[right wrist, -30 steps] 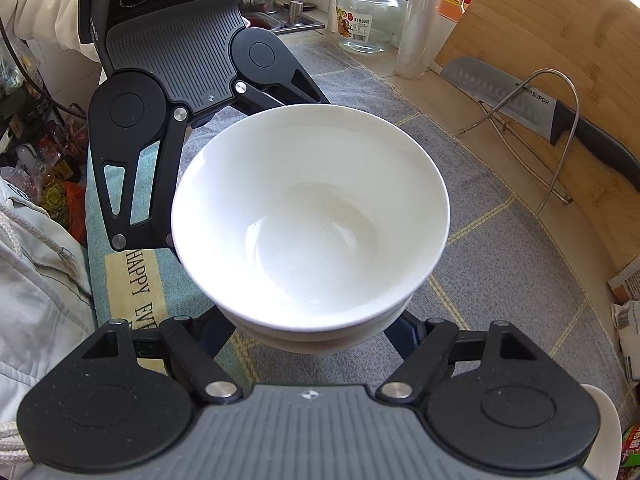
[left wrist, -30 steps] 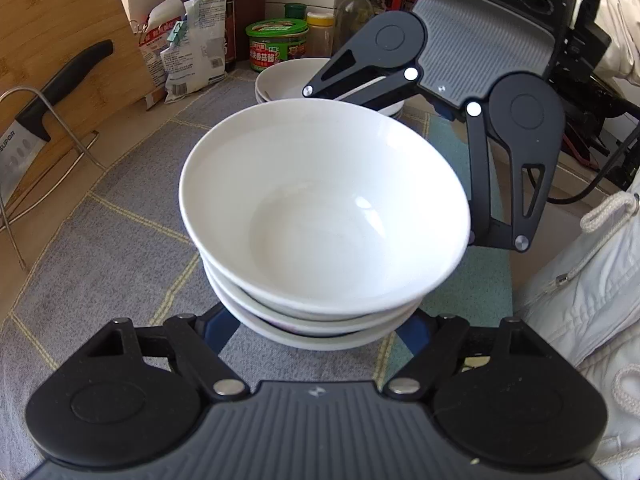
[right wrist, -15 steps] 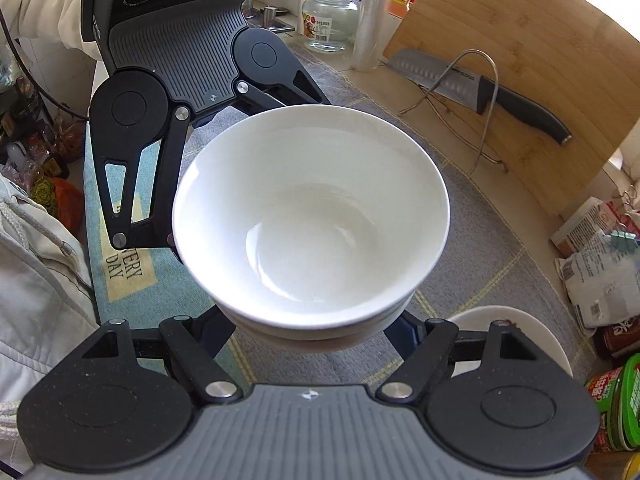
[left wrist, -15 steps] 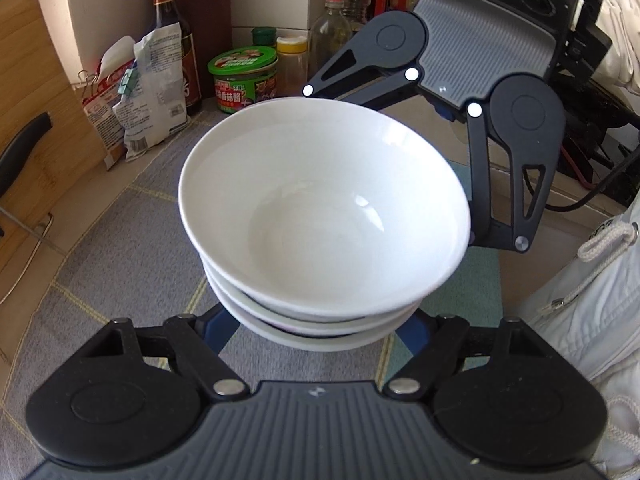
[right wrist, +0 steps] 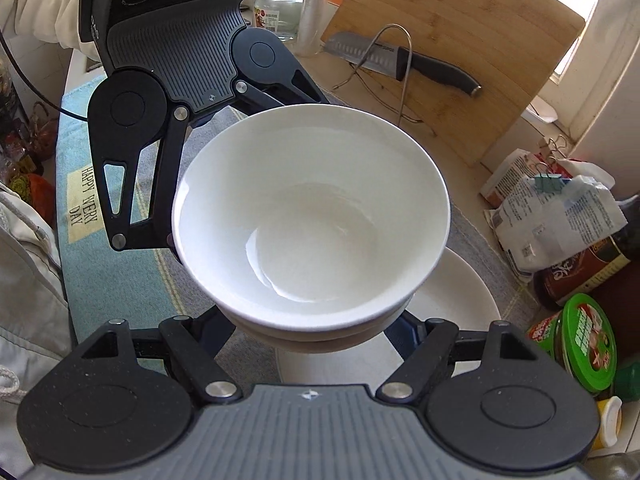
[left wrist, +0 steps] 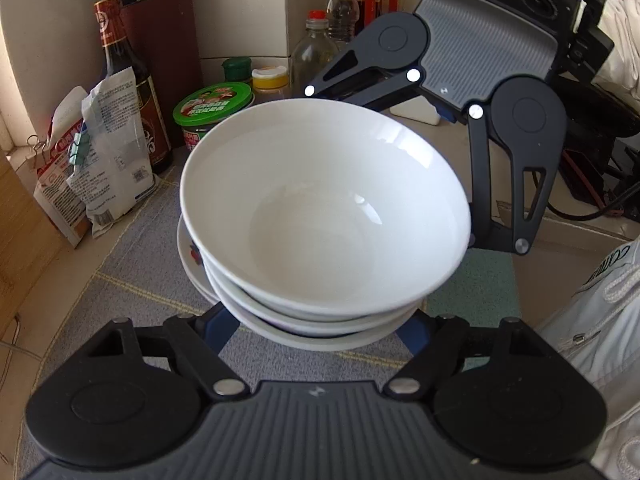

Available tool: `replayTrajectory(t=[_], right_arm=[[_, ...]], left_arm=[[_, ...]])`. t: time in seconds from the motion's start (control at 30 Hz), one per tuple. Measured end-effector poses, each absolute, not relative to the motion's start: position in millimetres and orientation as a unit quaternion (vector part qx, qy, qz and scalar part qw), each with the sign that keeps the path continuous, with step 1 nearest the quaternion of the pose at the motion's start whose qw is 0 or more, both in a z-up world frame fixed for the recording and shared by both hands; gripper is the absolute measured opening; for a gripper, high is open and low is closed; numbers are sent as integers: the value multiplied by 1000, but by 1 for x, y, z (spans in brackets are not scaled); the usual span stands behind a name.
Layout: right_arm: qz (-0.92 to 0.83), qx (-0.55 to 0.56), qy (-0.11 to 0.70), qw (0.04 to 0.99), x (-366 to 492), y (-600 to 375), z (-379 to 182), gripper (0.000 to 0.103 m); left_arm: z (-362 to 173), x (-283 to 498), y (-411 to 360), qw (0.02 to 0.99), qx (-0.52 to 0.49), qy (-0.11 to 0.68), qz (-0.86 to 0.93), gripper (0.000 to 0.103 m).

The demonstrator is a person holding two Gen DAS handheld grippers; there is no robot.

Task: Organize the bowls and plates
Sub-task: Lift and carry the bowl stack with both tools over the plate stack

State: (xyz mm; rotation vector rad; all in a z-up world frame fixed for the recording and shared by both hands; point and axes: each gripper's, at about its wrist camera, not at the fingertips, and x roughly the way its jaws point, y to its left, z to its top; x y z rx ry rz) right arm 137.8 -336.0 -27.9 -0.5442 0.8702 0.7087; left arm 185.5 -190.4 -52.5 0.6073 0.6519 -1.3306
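Observation:
A stack of white bowls [left wrist: 320,216] is held between my two grippers, which face each other across it. My left gripper [left wrist: 316,320] grips the stack's near side; its fingertips are hidden under the bowls. My right gripper [right wrist: 316,332] grips the opposite side; its fingertips are hidden too. The stack shows in the right wrist view [right wrist: 312,224] as well. A white plate [right wrist: 452,304] lies on the grey mat just below and beside the stack, and its rim peeks out at the stack's left in the left wrist view [left wrist: 185,248].
A green-lidded tub [left wrist: 214,108], soy sauce bottle [left wrist: 132,92], clipped packets [left wrist: 100,160] and more bottles stand at the counter's back. A knife [right wrist: 400,60] rests on a wire stand against a wooden board [right wrist: 460,48]. A teal towel [right wrist: 80,200] lies beside the mat.
Both grippers have carried the bowl stack across the counter toward the condiments and over the white plate. The knife and board have slid away from the left view.

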Motion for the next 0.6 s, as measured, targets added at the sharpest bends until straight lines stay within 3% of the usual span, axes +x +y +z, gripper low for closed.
replayTrajectory(t=[0.6], right_arm=[[323, -250, 422, 809, 163, -386, -50, 83]], left_arm=[[-72, 205, -245, 689, 280, 303, -596, 82]])
